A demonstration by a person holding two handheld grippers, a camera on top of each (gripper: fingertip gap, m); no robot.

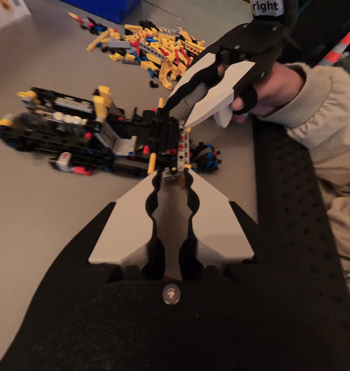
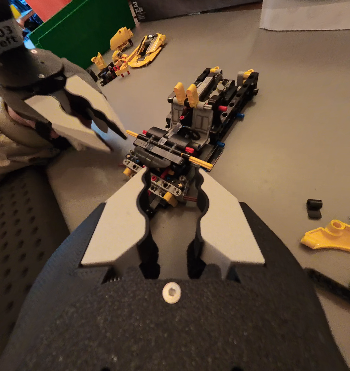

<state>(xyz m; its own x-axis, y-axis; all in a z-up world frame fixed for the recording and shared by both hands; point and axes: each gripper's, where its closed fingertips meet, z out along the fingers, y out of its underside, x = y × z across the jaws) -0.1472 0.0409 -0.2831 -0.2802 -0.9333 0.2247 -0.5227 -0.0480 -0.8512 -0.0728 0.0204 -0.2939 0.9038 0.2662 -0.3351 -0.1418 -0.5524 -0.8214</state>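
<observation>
A black toy-brick car chassis point(image 2: 190, 140), with grey seats and yellow headrests, lies on the grey table; it also shows in the left wrist view point(image 1: 110, 136). My right gripper point(image 2: 172, 170) has its jaws on either side of the chassis's front end, around a grey holed beam point(image 2: 166, 185), and looks shut on it. In the left wrist view it point(image 1: 177, 117) reaches down onto that end. My left gripper point(image 1: 173, 173) is partly open, with its tips at the grey beam's point(image 1: 182, 148) end. In the right wrist view it point(image 2: 118, 144) hovers just left of the chassis.
A pile of yellow, red, blue and grey loose parts point(image 1: 150, 46) lies beyond the chassis, by a blue box point(image 1: 110, 8). Yellow bodywork pieces point(image 2: 148, 50) sit near a green box point(image 2: 79, 30). A yellow panel point(image 2: 334, 239) and small black part point(image 2: 314, 208) lie at right. A black perforated mat point(image 1: 290, 200) borders the table. One gripper's finger ends stand about 8 cm off the other's.
</observation>
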